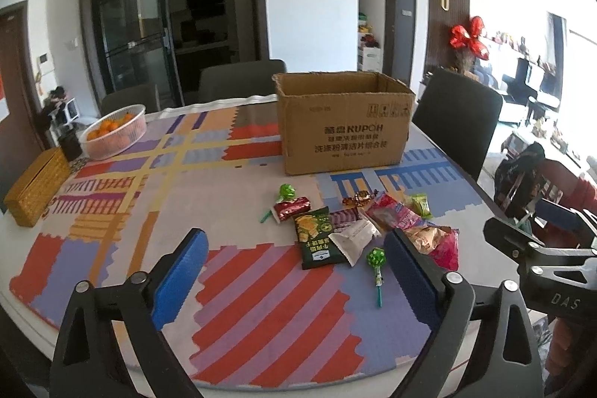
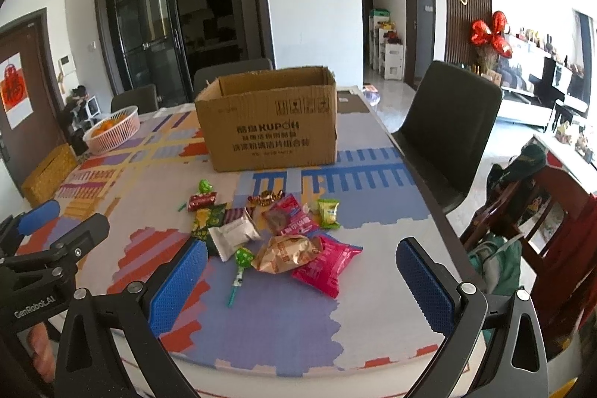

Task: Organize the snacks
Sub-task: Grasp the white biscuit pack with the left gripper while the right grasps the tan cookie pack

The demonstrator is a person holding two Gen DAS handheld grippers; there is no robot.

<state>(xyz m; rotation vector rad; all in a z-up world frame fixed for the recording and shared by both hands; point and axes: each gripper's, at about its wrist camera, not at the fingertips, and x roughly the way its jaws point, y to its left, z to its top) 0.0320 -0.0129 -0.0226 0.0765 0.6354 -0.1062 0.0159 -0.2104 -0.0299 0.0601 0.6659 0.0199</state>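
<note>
Open-topped cardboard box [image 1: 343, 122], brown, printed "KUPOH", stands upright on the patterned table mat, well behind the snack pile. Pile is loose and partly overlapping. Dark green chip packet [image 1: 317, 237] lies flat at the left, a white wrapper [image 1: 352, 237] over its right edge. Red wrapped bar [image 1: 293, 207] lies just behind it, touching a green lollipop [image 1: 286, 191]. A second green lollipop [image 1: 376, 258] lies nearest the front. Bright pink packet [image 2: 326, 265] lies flat at right, a crumpled tan packet [image 2: 285, 252] overlapping it.

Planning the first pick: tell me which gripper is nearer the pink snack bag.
Right. The right gripper hangs open just short of the pink snack bag; the left gripper is open too, off to the bag's left.
</note>
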